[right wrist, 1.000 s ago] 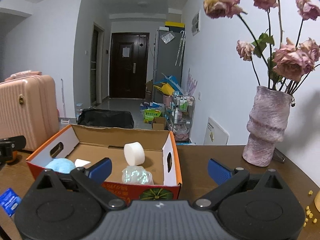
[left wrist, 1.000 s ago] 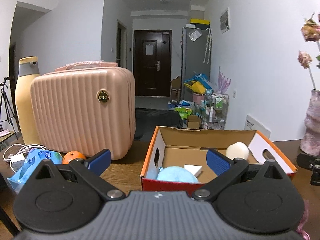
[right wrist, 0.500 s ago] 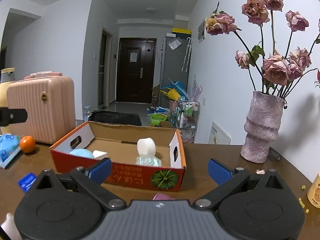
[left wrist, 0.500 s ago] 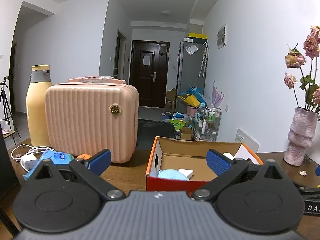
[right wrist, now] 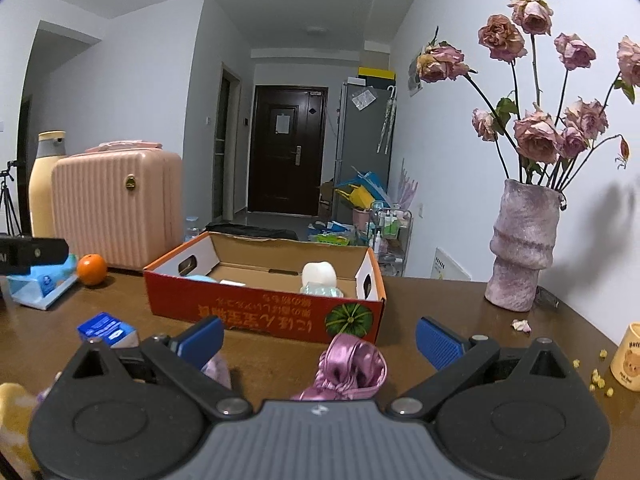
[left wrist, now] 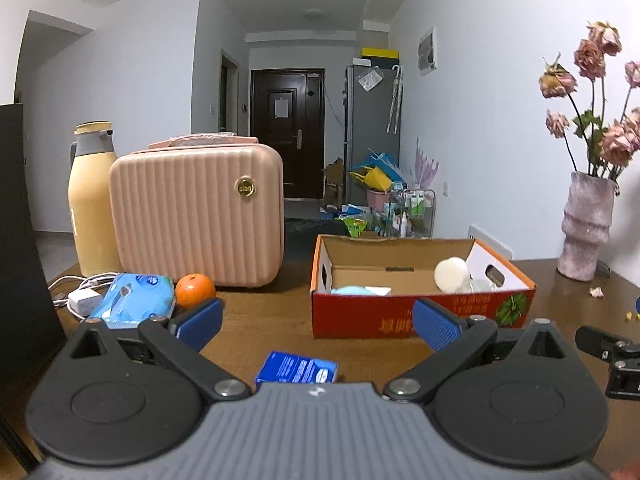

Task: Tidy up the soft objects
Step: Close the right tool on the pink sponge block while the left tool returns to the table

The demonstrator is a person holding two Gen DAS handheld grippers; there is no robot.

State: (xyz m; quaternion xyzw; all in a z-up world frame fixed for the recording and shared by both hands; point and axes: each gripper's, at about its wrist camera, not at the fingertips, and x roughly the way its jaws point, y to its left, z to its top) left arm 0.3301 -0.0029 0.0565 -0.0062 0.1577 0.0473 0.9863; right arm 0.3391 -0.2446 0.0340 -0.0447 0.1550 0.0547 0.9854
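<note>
While gaping — tongs point(right wrist: 318, 340) seemingly above scrunchie point(right wrist: 350, 368)

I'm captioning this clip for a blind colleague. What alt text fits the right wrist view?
The open right gripper hovers over a brown table, with a shiny pink fabric bundle lying between its blue pads. Just beyond it stands an open red cardboard box holding a white roll, with a vase of dried roses to the right and an orange to the left.
</note>
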